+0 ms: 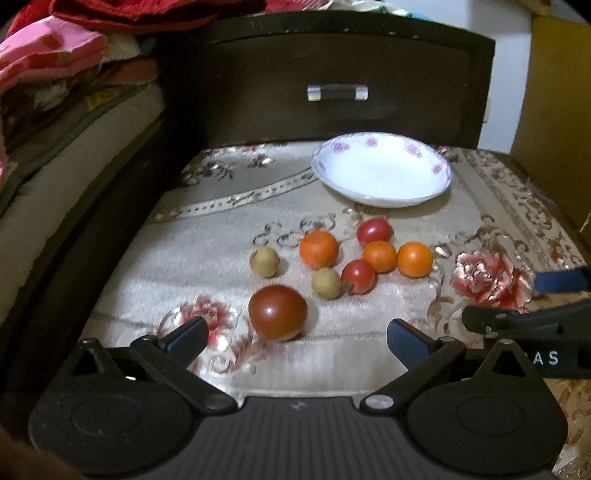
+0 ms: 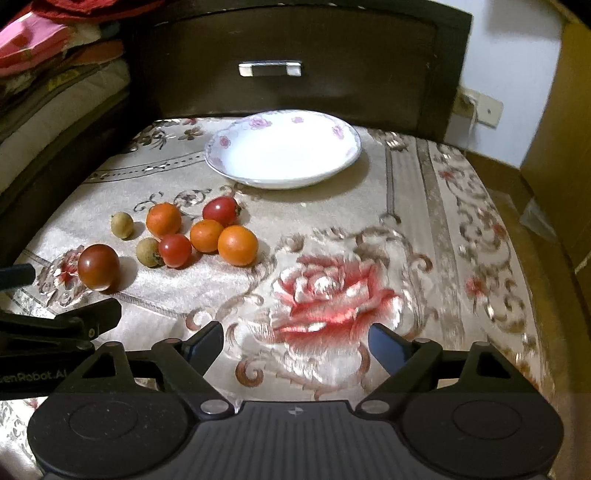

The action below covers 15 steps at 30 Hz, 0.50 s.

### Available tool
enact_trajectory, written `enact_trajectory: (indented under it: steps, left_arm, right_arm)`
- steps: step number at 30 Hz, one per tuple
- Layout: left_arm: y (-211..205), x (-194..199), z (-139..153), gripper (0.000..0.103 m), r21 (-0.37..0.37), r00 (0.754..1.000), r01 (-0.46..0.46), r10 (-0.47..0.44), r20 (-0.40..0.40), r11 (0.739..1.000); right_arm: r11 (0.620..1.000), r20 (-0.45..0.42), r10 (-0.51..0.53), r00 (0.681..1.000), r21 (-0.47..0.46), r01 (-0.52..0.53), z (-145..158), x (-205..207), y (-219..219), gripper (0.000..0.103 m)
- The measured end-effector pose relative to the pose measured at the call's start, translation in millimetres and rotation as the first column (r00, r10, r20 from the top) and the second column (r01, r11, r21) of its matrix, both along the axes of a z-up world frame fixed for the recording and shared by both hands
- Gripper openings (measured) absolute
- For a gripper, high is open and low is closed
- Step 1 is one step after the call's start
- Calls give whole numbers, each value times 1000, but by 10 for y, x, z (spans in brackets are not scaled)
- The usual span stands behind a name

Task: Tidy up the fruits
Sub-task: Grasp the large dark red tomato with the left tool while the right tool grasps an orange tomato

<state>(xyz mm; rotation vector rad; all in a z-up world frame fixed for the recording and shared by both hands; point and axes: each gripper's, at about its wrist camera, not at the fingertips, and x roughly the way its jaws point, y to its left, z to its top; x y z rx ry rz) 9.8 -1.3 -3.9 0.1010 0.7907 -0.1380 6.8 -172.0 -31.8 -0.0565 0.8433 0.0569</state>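
Starting out is where you stand: nothing has gone into the plate yet, so the first pick is the step in hand. The bench, under its flowered cloth, carries everything, with the white plate at the far side near the dark drawer front and bare inside.

All the fruit lies on the cloth nearer to you than the plate, left of centre. The large dark tomato sits apart from the rest and closest to your left gripper, whose fingers are spread wide and hold nothing. Behind it is the cluster: three oranges, the leftmost orange a little apart, two small red tomatoes, the nearer red tomato touching its neighbours, and two brown longans, the nearer longan just beside that tomato.

Your right gripper hangs over the big rose in the cloth, fingers wide apart and empty, well away from the fruit.

My judgement: move the left gripper forward so the dark tomato sits between its fingers, close gently because the skin looks soft, then carry it to the plate. Round fruit may roll if nudged.
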Motion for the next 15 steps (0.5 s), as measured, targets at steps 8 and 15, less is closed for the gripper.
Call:
enact_trajectory:
  steps: [8,15]
  left_arm:
    - [-21,159,49,103,63,995,94,-95,25,994]
    - [82,418,-102,97,76,992,128,-127,-19,989]
  right_arm:
    - [988,57,155,986,-29,-154,116,221,47,75]
    - [955,17,295,955,-29,-295,14,485,154,65]
